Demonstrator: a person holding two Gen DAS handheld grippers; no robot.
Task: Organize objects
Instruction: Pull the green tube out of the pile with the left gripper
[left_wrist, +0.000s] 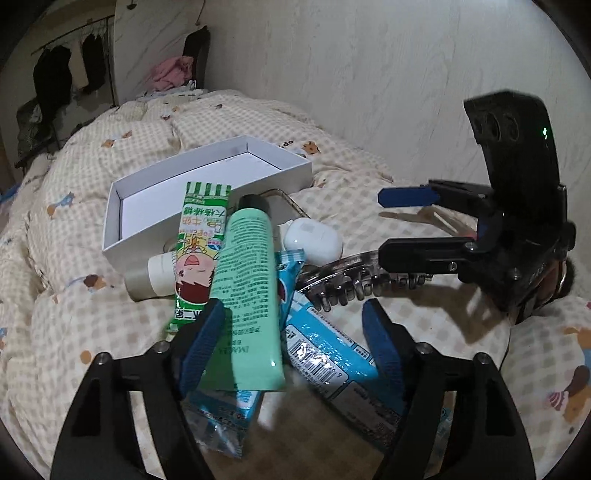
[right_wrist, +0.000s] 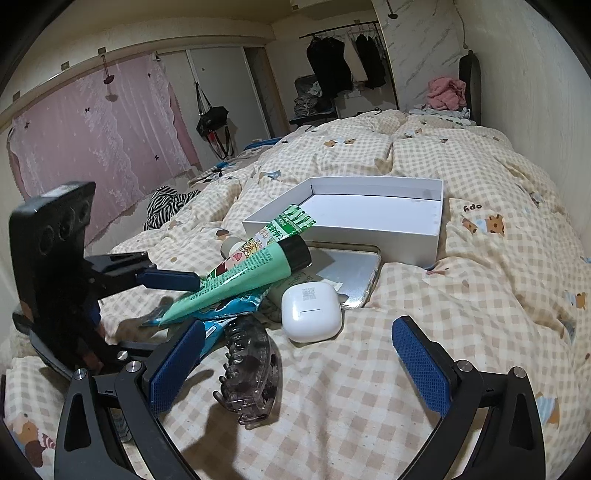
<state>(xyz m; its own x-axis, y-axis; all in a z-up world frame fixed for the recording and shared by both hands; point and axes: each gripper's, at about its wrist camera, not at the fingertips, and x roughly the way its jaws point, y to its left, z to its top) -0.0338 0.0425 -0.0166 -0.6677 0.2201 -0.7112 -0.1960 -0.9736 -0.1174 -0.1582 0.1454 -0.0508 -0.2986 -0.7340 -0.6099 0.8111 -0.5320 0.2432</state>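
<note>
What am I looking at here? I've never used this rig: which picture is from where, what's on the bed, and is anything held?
There is no robot arm: a person holds a two-finger gripper in each hand, each with a fisheye camera looking along its fingers.

The left wrist view shows the left gripper, open around the green tube, not clamping it. The right gripper appears at its right edge.

The right wrist view shows the right gripper, open and empty, above the hair clip.

On the quilt lie an empty white box, a white earbud case, a green snack packet, blue packets, a phone and a small bottle.

Nothing is held.
</note>
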